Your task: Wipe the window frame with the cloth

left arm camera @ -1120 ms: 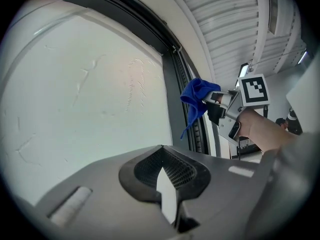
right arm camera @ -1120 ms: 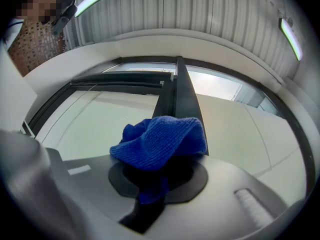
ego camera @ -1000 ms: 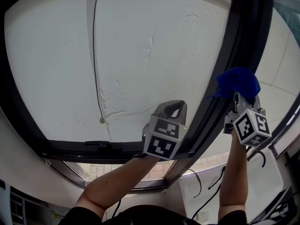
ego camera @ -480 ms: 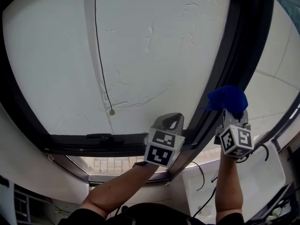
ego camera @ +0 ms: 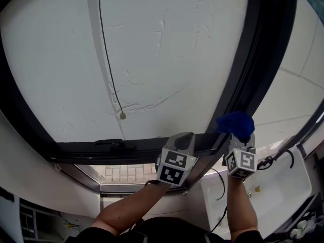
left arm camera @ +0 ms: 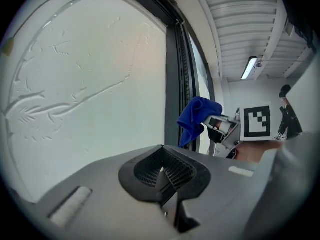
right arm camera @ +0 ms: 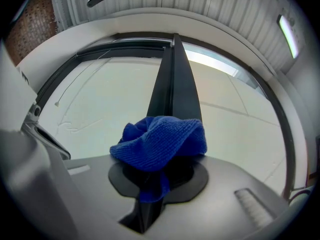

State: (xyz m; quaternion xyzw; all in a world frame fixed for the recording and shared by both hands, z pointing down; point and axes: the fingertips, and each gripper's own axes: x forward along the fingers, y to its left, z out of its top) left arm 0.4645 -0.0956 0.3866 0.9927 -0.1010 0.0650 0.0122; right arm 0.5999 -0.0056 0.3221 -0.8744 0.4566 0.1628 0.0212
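A crumpled blue cloth (ego camera: 234, 124) is pinched in my right gripper (ego camera: 237, 135), which is shut on it. The cloth presses against the lower end of the black upright window frame (ego camera: 253, 70), near where it meets the bottom rail (ego camera: 101, 152). In the right gripper view the cloth (right arm camera: 161, 141) bulges over the jaws and the frame (right arm camera: 172, 84) runs straight ahead. My left gripper (ego camera: 185, 138) sits just left of the upright, over the bottom rail, shut and holding nothing. In the left gripper view its jaws (left arm camera: 163, 172) meet, and the cloth (left arm camera: 196, 118) and right gripper (left arm camera: 221, 128) show to the right.
A thin black cord with a small bead (ego camera: 122, 115) hangs in front of the white, wrinkled pane (ego camera: 167, 59). Black cables (ego camera: 283, 158) lie on the white ledge at the lower right. A second pane (ego camera: 293, 100) lies right of the upright.
My right gripper has slid the cloth down the upright frame toward its bottom corner. The left gripper has dropped a little with it and stays shut.
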